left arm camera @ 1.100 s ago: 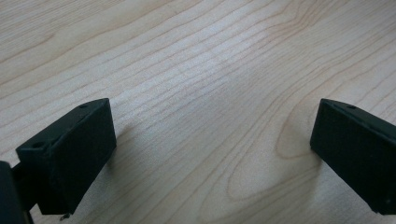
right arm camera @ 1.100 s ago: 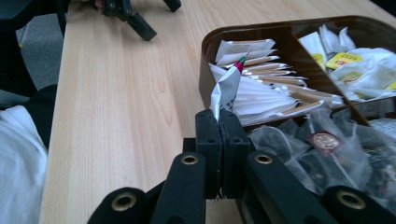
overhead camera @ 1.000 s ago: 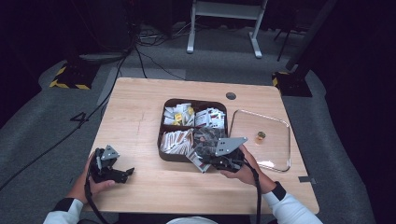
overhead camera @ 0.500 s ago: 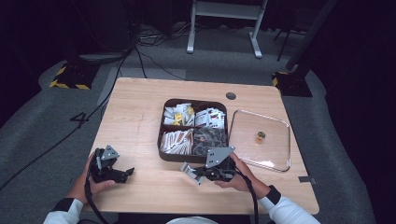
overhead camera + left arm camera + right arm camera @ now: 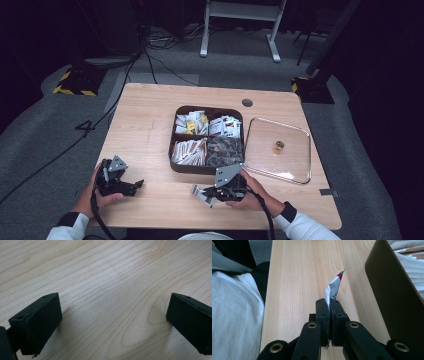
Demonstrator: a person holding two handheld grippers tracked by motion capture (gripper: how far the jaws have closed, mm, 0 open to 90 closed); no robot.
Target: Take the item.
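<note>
Left gripper point(image 5: 131, 186) is seen resting on the wooden table point(image 5: 150, 130) near its front left corner, held in the left hand point(image 5: 102, 192). In the left gripper view its jaws stand wide apart over bare woodgrain, with nothing between them.

Right of centre, a dark four-compartment tray point(image 5: 207, 170) is noted, each section filled with small paper packets. A clear lid point(image 5: 295, 155) with a small gold knob lies flat on the table just beside the tray's right side.

In front of the tray, the right gripper point(image 5: 207, 194) is held low over the table by the right hand point(image 5: 252, 190). Its jaws are pinched together on a sachet point(image 5: 334, 288), gripped at one end, the rest sticking out past the tips.

Sachet appearance: white or silvery wrapper with small print, a red and green band at the far tip, slightly creased and twisted.

Handling judged: very light, thin, limp, easily crumpled; surface probably slick. A hold across a flat sealed end, as here, is judged best; too shallow a pinch could let it slip out.
</note>
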